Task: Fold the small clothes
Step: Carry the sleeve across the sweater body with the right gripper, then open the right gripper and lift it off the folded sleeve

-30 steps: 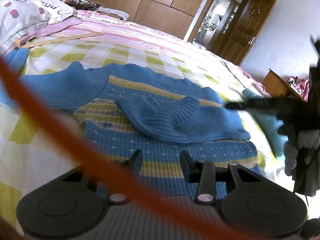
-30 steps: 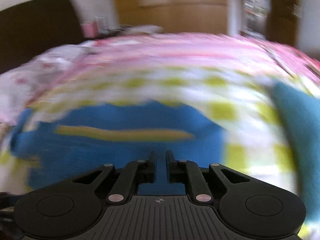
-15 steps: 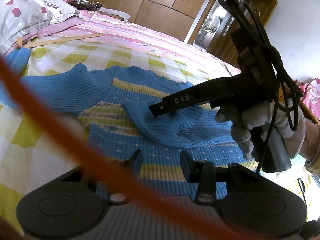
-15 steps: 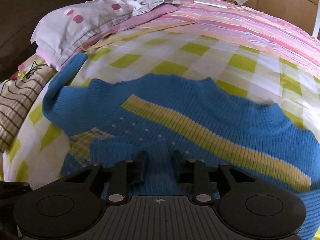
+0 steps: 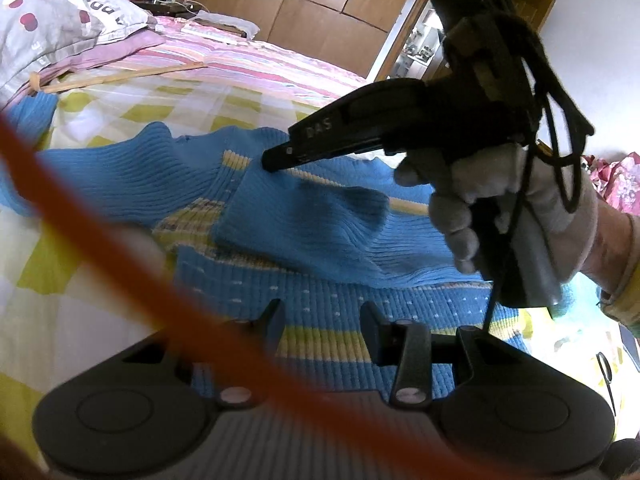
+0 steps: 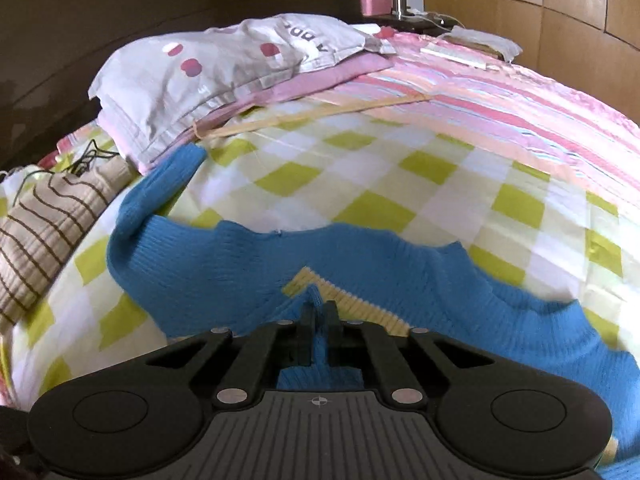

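Currently the blue sweater (image 5: 304, 216) lies flat on the checked bedspread (image 6: 360, 184), one sleeve (image 5: 320, 232) folded across its chest. The right gripper (image 6: 319, 312) is clamped on a pinch of that sleeve's blue knit near the cuff; the left gripper (image 5: 320, 320) hovers over the hem with its jaws apart and empty. Carry the pinched cuff low and straight, release only once the sleeve lies smooth, then use the left gripper for the opposite sleeve (image 6: 160, 192). An orange strap (image 5: 120, 248) crosses the left view, hiding part of the garment. The hem and the sweater's right side are cut off.
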